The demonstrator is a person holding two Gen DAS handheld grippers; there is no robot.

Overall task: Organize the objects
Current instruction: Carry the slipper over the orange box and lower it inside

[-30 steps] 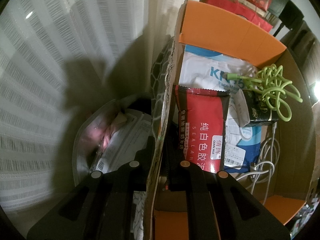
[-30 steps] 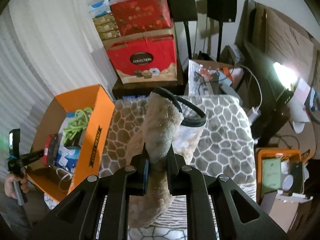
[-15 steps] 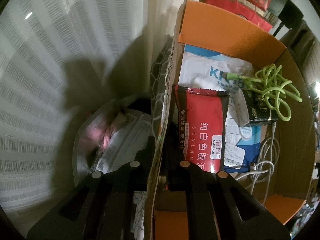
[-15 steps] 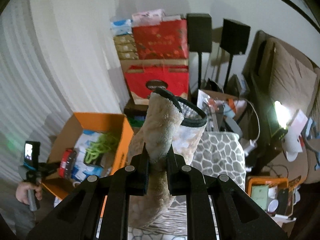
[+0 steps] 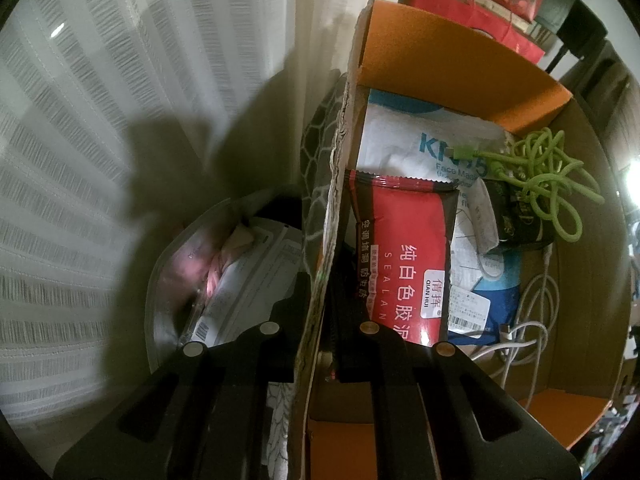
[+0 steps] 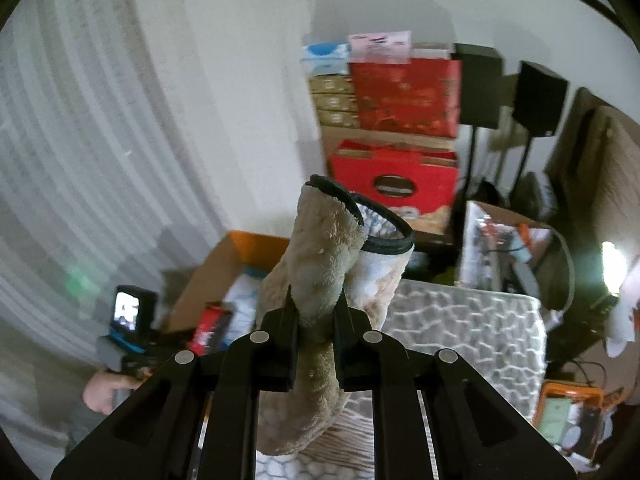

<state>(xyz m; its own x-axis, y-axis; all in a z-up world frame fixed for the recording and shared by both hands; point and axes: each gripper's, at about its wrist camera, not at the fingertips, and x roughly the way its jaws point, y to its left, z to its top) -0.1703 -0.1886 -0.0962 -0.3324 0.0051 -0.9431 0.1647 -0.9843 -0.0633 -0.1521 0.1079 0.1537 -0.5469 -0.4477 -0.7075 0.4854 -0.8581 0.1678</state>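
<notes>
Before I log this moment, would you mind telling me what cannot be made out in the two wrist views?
- Left wrist view: the red sealant packet hides the lower print of the white KN95 mask pack.
- Left wrist view: the left tongs straddle the cardboard box wall, which hides the pads' contact.
- Right wrist view: the fluffy beige slipper in the right tongs hides much of the box.
- Right wrist view: background labels are motion-blurred.

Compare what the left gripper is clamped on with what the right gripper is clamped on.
The left gripper pinches the stiff, thin wall of the cardboard box; the right gripper squeezes a soft, thick plush slipper.
The box wall runs straight between the fingers; the slipper bulges out above and below them.
The box is orange inside and holds packets and cables; the slipper is tan with a black-trimmed opening.
Both are held firmly between shut fingers.
</notes>
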